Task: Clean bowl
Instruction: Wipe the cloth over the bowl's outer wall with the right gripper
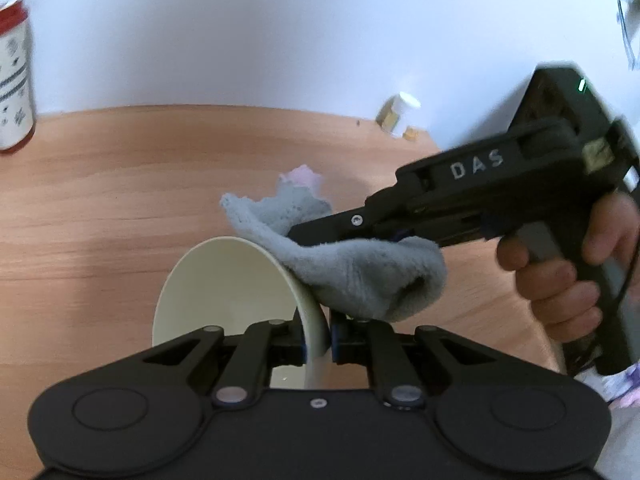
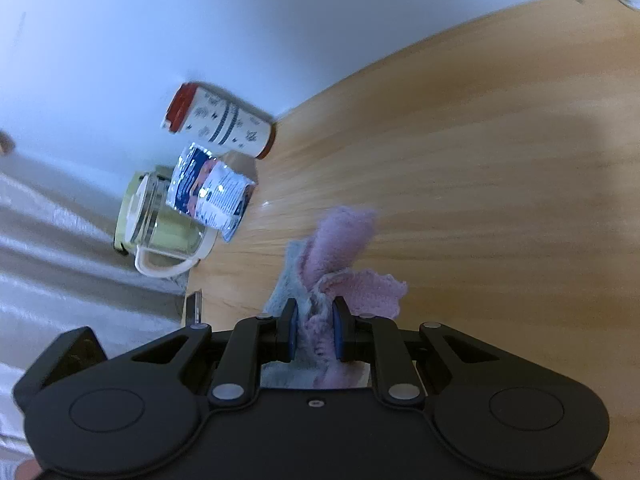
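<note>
Two views are given. From the left wrist, the cream bowl [image 1: 224,296] is seen tilted on its side above the wooden table [image 1: 100,200], its rim pinched between the closed jaws of the left gripper [image 1: 318,344]. A grey cloth [image 1: 360,276] is pressed against the bowl's outer wall by the right gripper [image 1: 296,234]. From the right wrist, the jaws are seen clamped on the cloth, pink and blue here; a jar [image 2: 160,216] stands near the table edge.

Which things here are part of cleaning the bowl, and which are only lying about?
Part of the job:
- bowl, its wall pinched by the left tool
- cloth, grey and pink, held by the right tool against the bowl's rim

Lying about:
- red-capped canister
- crumpled packet
- glass jug
- small white bottle
</note>
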The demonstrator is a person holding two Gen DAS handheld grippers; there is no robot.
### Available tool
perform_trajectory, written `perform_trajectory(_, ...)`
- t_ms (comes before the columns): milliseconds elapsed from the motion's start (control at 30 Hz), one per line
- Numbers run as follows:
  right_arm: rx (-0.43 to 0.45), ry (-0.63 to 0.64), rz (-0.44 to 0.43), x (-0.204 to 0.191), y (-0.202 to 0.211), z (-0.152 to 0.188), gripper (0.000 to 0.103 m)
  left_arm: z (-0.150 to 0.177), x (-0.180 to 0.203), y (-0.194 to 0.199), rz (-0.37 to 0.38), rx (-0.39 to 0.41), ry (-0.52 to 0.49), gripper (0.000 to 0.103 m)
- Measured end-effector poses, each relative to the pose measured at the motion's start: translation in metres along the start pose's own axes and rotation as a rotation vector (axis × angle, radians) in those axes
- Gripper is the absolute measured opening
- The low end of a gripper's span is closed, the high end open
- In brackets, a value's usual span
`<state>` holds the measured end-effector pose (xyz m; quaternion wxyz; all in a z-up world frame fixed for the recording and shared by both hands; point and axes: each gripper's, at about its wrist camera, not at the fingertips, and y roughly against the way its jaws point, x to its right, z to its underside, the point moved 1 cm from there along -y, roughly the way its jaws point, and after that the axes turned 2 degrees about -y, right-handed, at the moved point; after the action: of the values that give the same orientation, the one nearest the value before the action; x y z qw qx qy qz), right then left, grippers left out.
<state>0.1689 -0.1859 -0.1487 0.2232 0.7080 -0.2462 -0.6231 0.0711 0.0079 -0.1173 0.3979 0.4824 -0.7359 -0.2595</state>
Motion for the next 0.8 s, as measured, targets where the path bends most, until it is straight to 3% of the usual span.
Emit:
perform_trajectory(300,0.02,-0.069,-0.015,0.01,-0.012,-0.017,0.019,-0.009,0.001,0.022,0.048,0.029,-0.037,0.01)
perform_trajectory(567,-0.02,-0.17,-0.017,0.03,-0.035,-0.023,0.019,-0.008,-0.003,0.037,0.073,0.025,-0.045,0.01)
perform_trajectory(800,-0.003,-0.177,-0.09,0.014,-0.025,-0.027,0.019,-0.018,-0.001,0.014,0.056,-0.023,-0.054,0.01)
